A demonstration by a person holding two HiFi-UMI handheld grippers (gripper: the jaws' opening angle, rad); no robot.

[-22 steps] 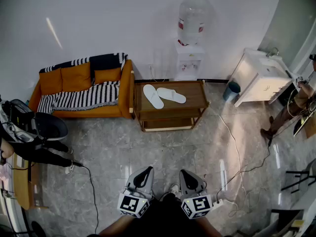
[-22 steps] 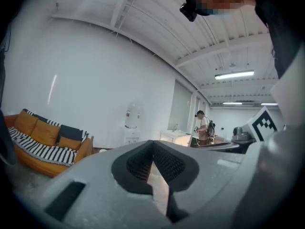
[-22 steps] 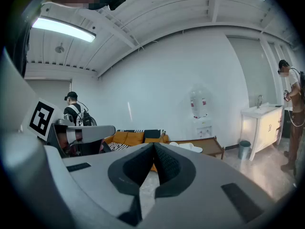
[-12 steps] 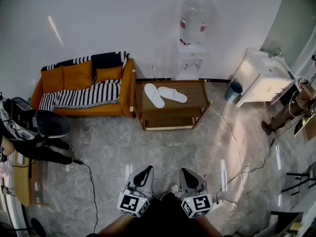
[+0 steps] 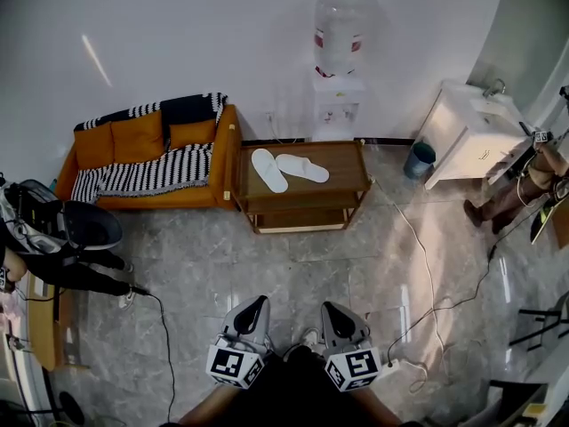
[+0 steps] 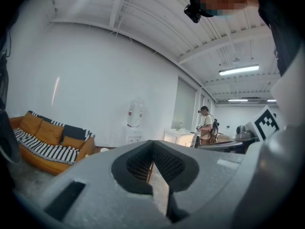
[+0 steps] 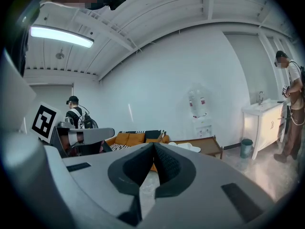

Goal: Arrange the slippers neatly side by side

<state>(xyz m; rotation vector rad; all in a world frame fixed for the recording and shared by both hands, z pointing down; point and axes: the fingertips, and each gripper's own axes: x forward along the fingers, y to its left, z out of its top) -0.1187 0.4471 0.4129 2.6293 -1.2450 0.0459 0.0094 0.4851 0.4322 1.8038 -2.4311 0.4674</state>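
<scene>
Left gripper (image 5: 252,306): held low at the bottom of the head view, above the grey tiled floor (image 5: 293,265); its jaws are closed together with nothing between them.
Right gripper (image 5: 336,312): just beside the left one, pointing the same way; its jaws meet at the tips and grip nothing.
Slippers: left slipper (image 5: 265,169) and right slipper (image 5: 302,167), both white, lie on top of the wooden table (image 5: 348,162), well apart from both grippers; their far-left ends are close together and the pair splays into a V.
Surroundings: orange sofa (image 5: 147,154) touches the table's left end; water dispenser (image 5: 338,69) stands behind it; a white cabinet (image 5: 469,132) stands to the right.
</scene>
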